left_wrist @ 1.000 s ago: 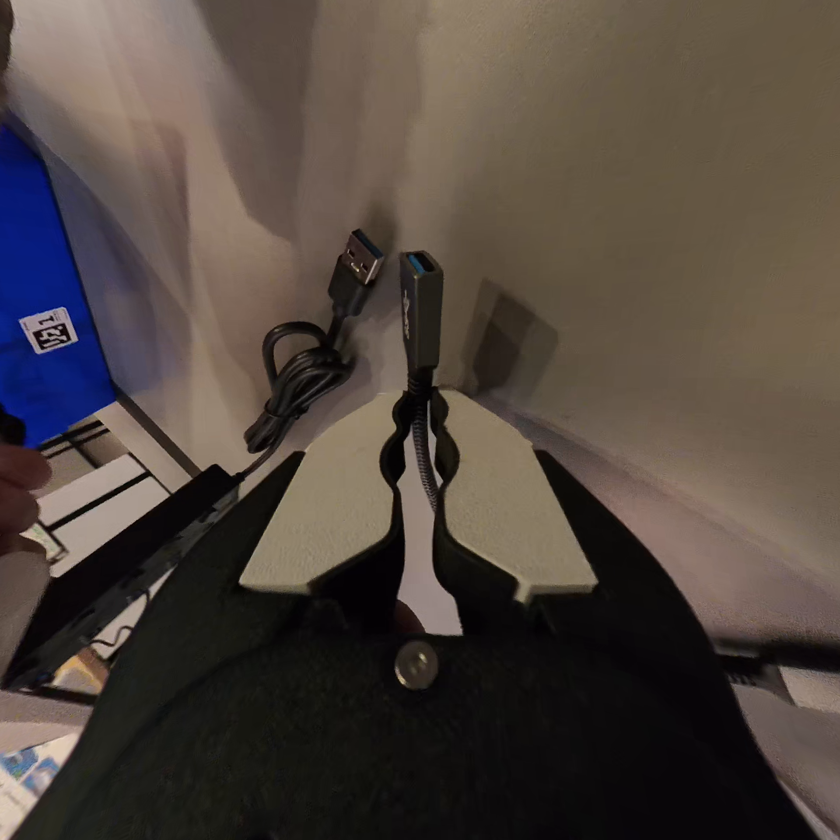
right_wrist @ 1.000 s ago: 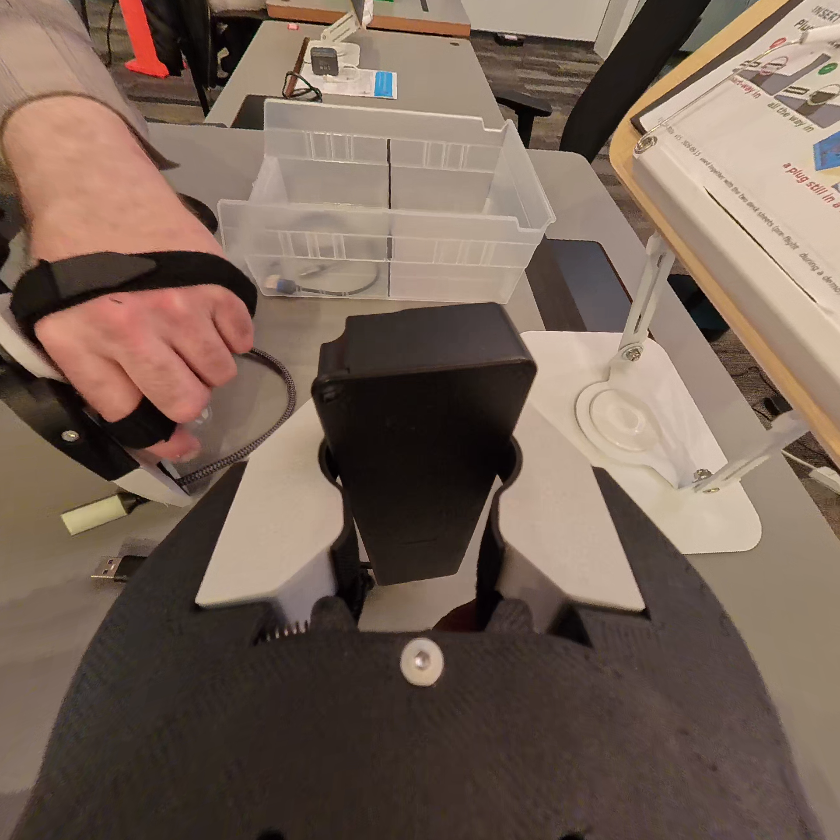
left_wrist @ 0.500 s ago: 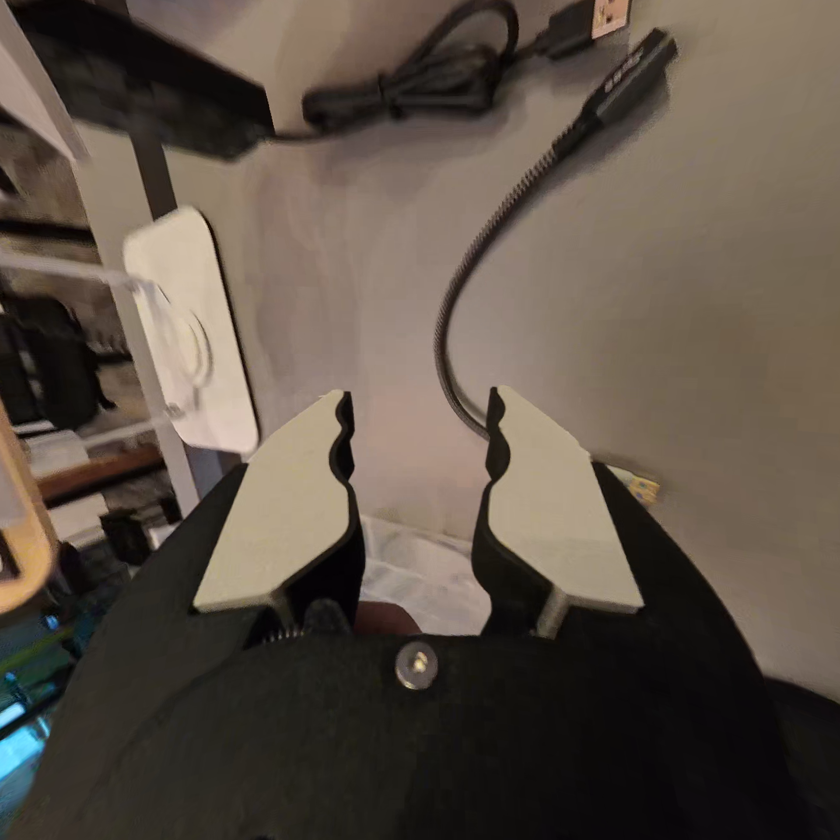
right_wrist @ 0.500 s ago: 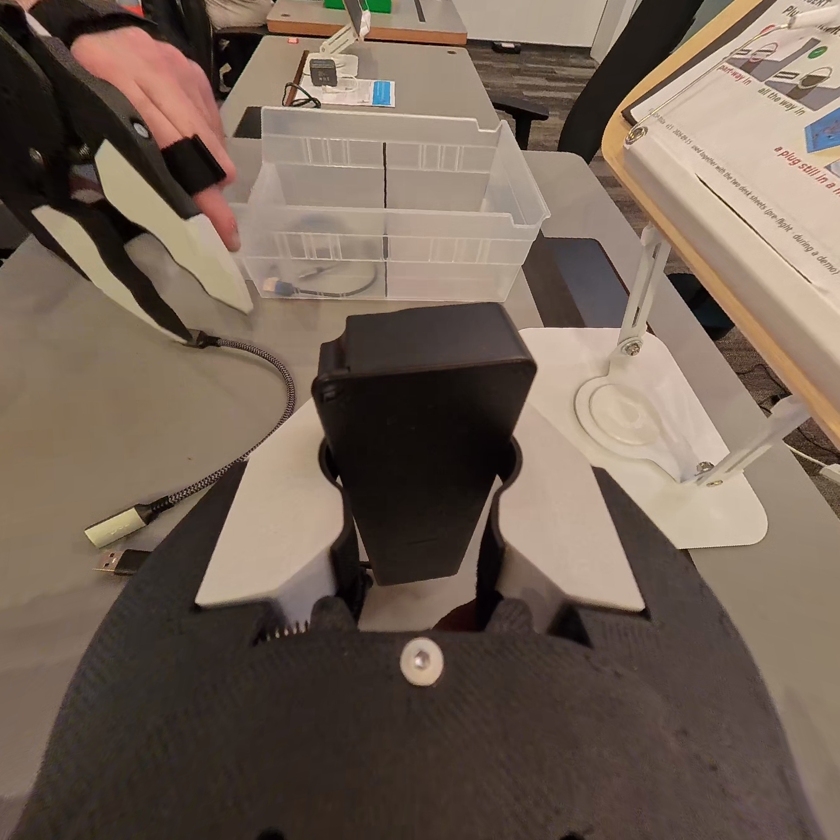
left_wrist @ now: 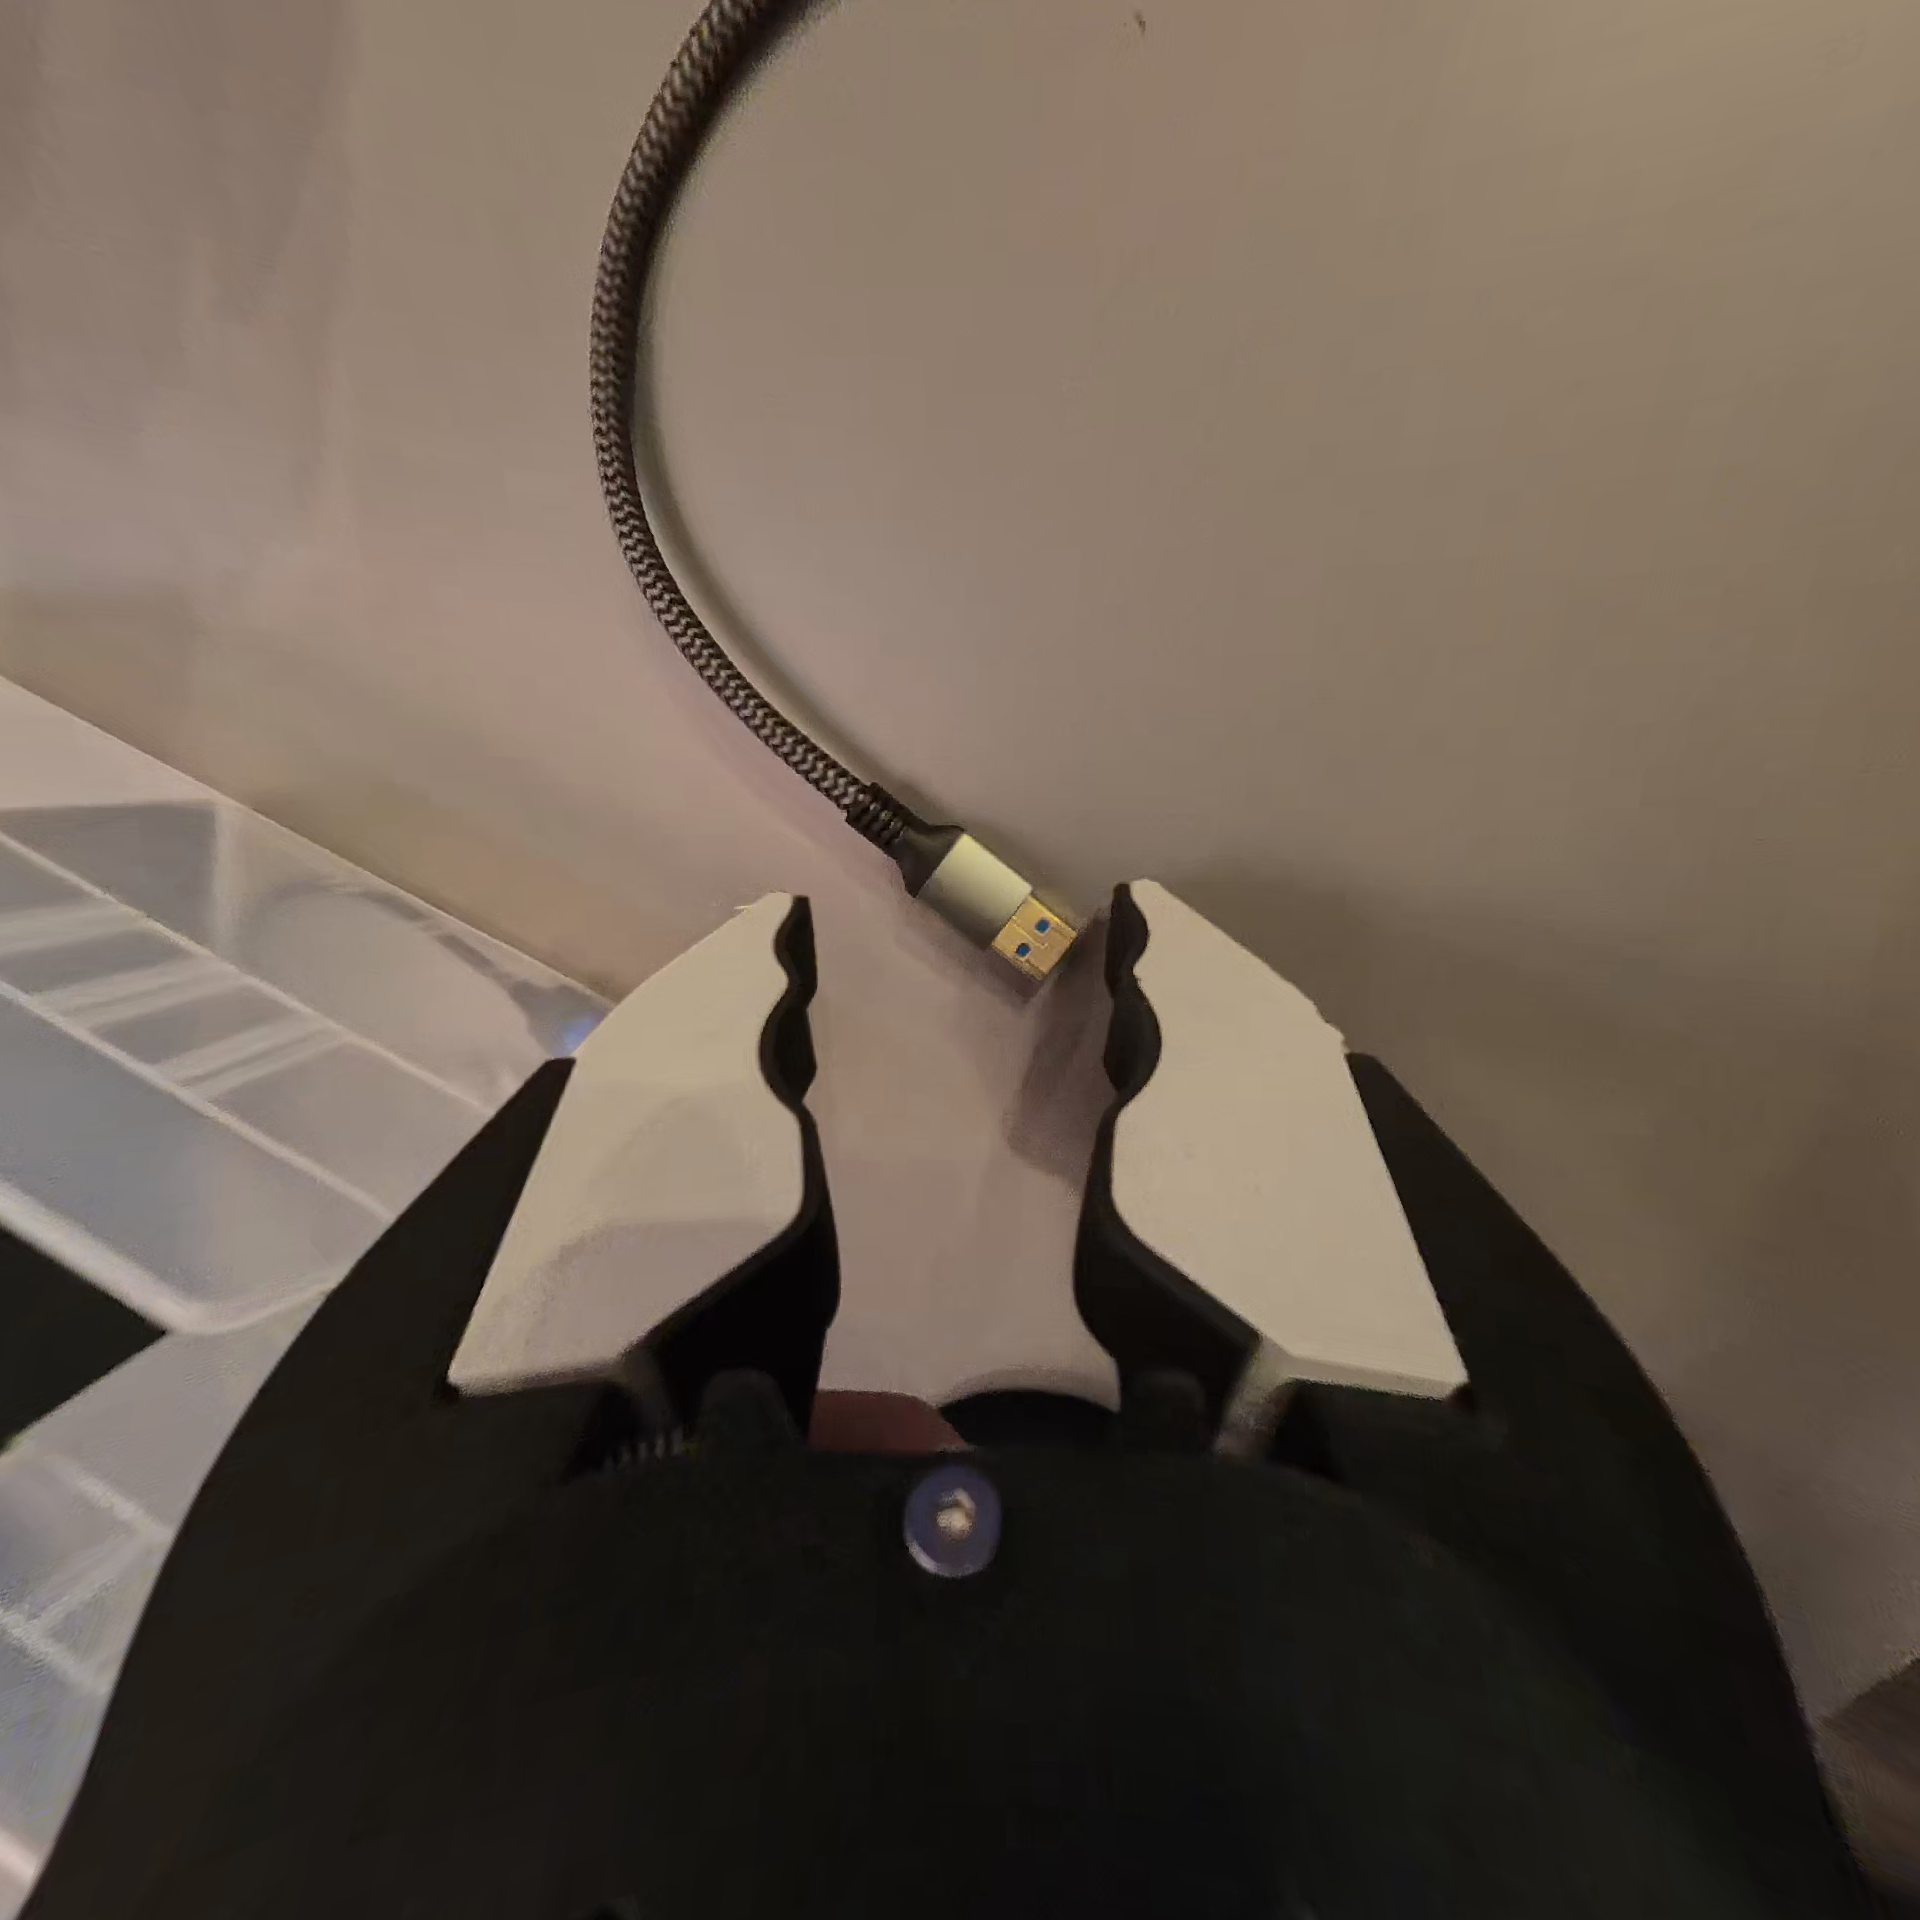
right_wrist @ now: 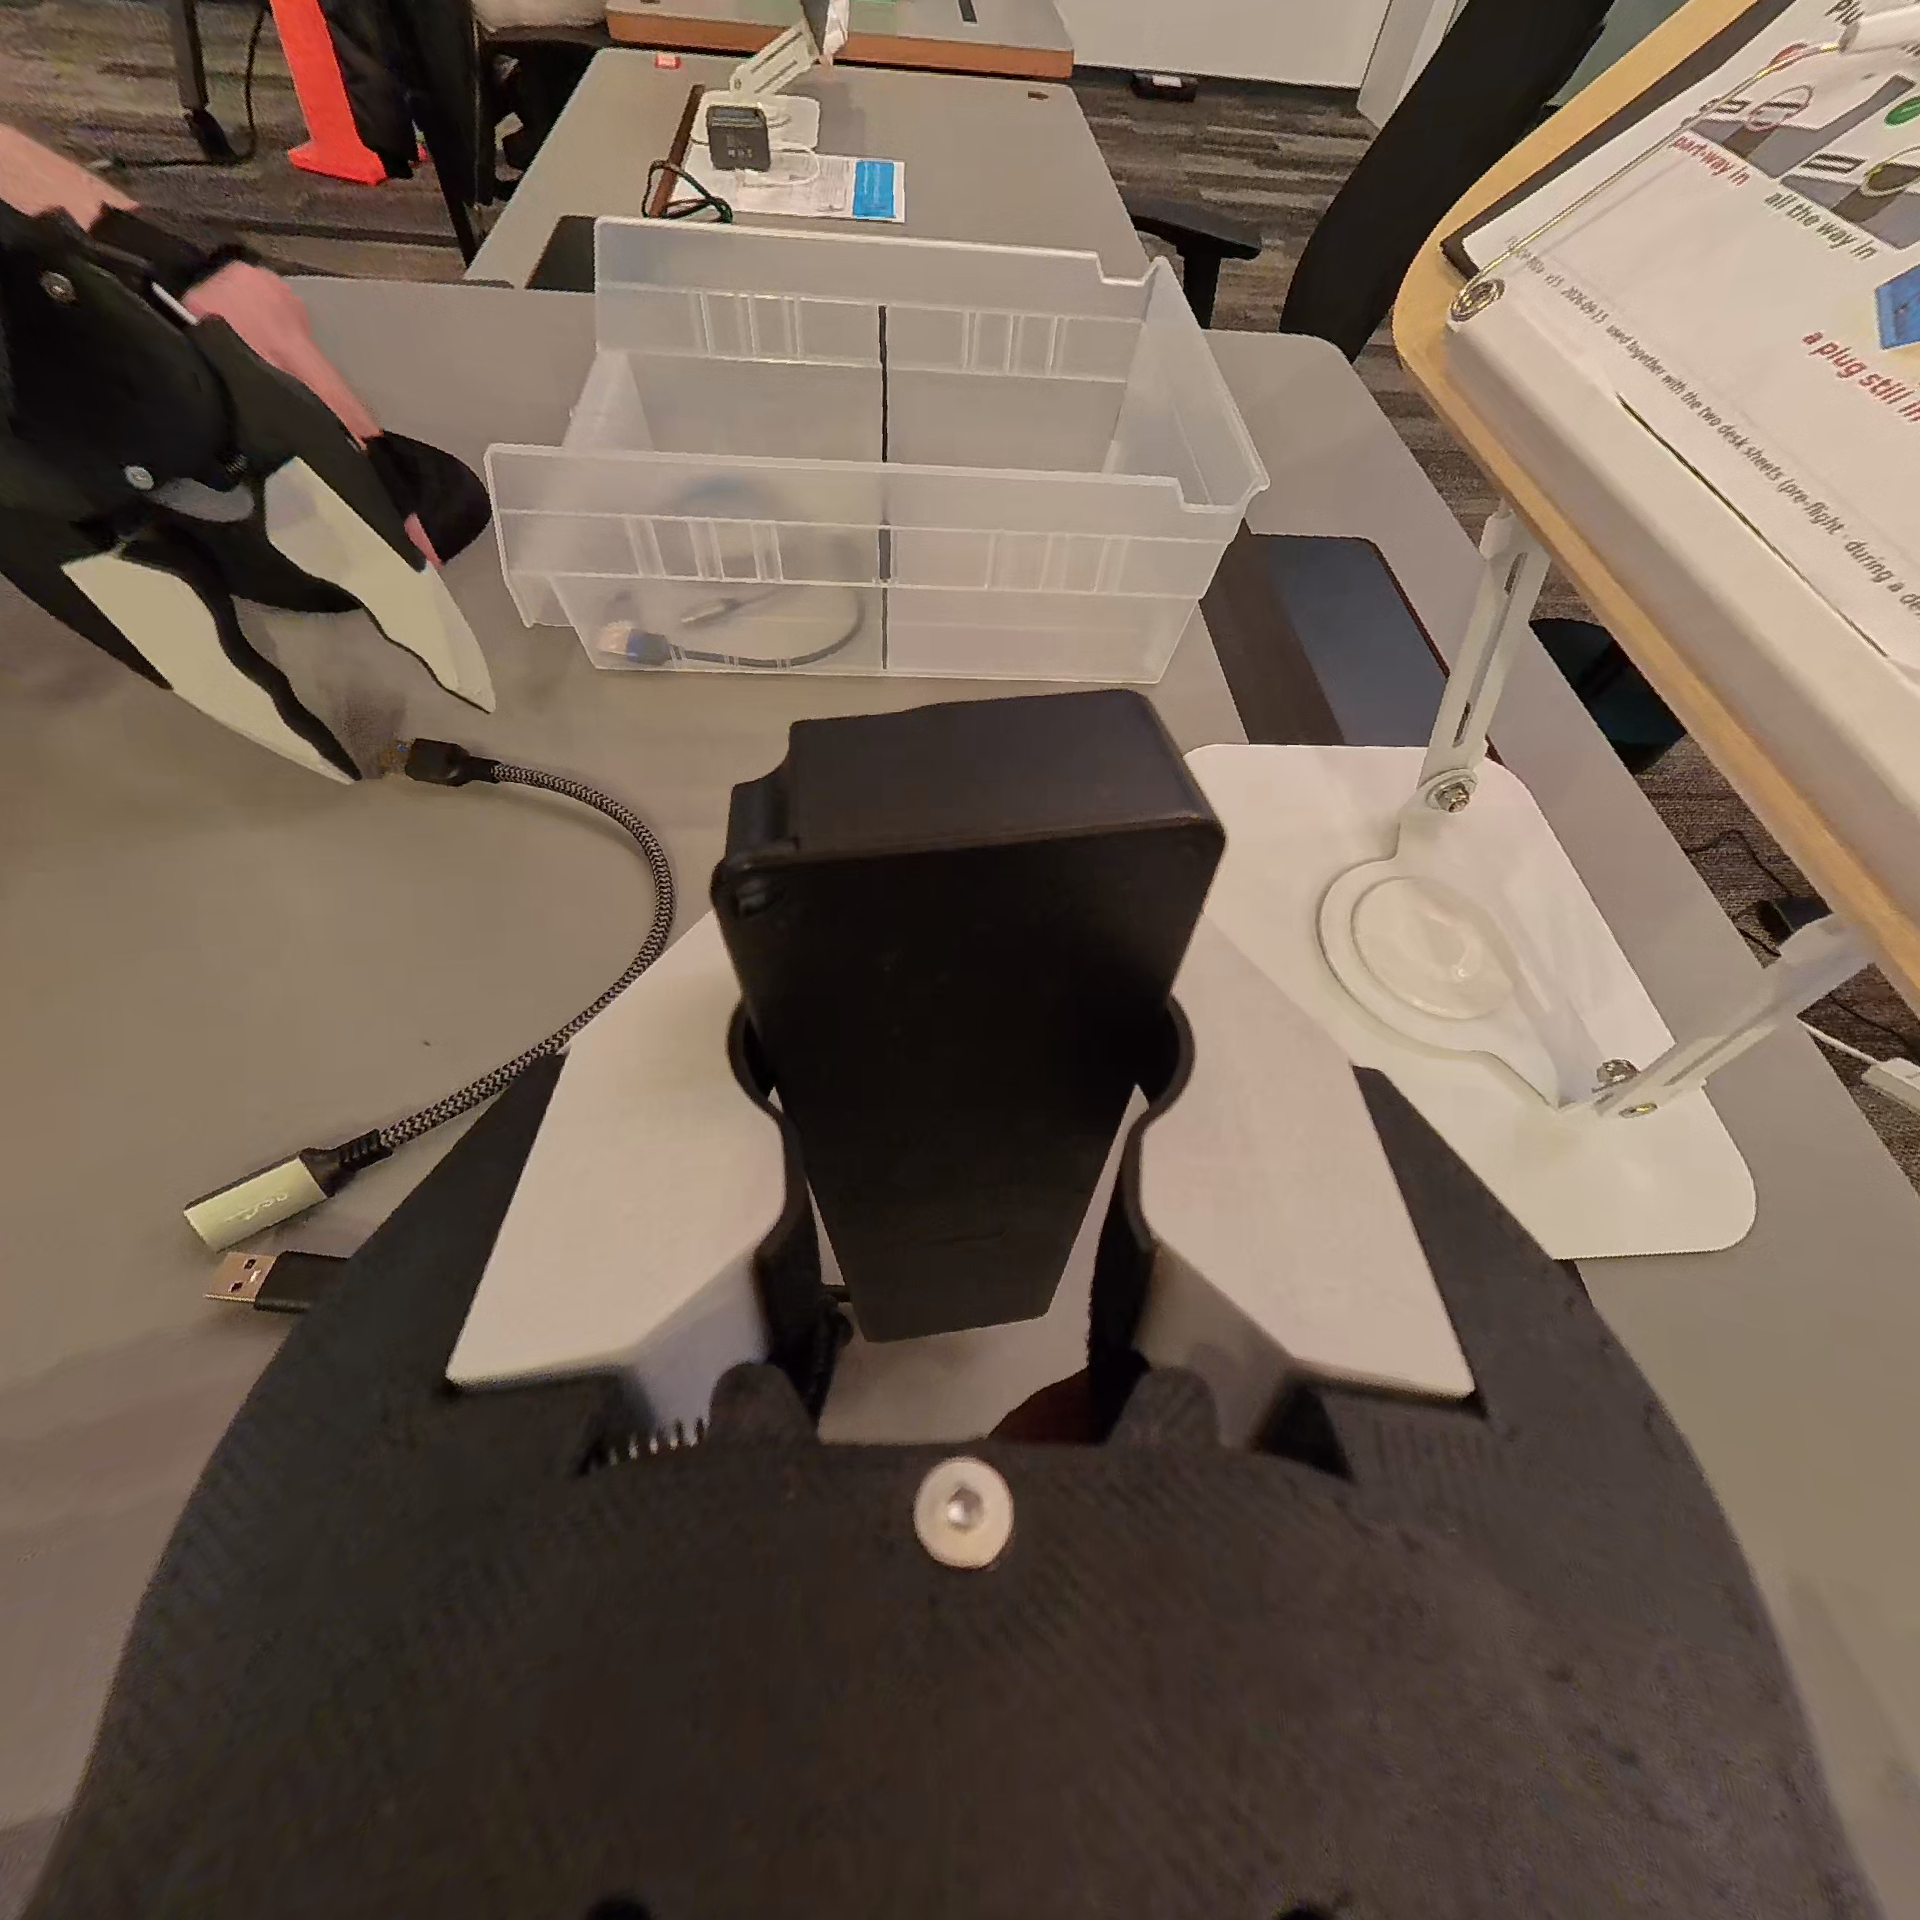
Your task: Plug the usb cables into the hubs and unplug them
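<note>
We are in a big office room, or maybe a lab set up inside one. Our grey desk (right_wrist: 260, 966) fills the lower part of the right wrist view, and another grey desk (right_wrist: 966, 177) just like it stands behind, at the top middle. The floor is dark grey carpet (right_wrist: 1226, 135). An orange cone (right_wrist: 332, 94) stands on it in the upper left. A clear plastic bin (right_wrist: 873, 488) with dividers sits on our desk. On the right, a white stand (right_wrist: 1475, 977) holds up a board with printed sheets (right_wrist: 1714, 343).
</note>
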`<state>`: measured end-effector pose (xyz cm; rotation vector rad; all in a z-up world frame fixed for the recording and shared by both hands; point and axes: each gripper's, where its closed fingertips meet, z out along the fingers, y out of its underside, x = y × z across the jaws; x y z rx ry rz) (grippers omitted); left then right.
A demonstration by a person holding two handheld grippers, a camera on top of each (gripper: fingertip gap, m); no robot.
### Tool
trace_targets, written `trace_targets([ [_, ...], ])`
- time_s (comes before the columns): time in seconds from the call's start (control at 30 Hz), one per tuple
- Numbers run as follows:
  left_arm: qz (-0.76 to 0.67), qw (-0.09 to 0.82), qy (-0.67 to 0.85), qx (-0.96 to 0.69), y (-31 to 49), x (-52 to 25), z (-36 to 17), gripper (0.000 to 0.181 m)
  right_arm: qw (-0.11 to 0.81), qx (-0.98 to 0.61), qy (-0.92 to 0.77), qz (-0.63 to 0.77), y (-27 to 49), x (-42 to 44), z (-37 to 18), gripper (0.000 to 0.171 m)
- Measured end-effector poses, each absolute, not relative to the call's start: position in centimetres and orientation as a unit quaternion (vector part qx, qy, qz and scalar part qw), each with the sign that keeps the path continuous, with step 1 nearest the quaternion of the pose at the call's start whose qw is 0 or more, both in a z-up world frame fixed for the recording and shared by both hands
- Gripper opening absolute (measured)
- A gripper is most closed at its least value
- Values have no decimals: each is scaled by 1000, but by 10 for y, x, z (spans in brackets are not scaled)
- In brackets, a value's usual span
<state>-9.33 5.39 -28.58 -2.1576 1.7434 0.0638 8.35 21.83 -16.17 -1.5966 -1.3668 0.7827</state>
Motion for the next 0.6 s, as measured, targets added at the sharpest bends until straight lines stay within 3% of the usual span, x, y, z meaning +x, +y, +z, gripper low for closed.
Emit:
trace_targets([
  [0.17,-7,168,576,-800,59,-89,-294,43,437,-639,-550,314,217,84,-159,63],
  [0.27,-8,161,574,-803,62,-88,-296,22,441,-637,-547,317,217,86,-155,63],
  [0.47,24,190,600,-777,70,-84,-293,18,448,-635,-541,322,218,91,-152,63],
  [0.6,117,232,694,-672,80,-71,-277,18,450,-635,-538,324,219,92,-151,63],
])
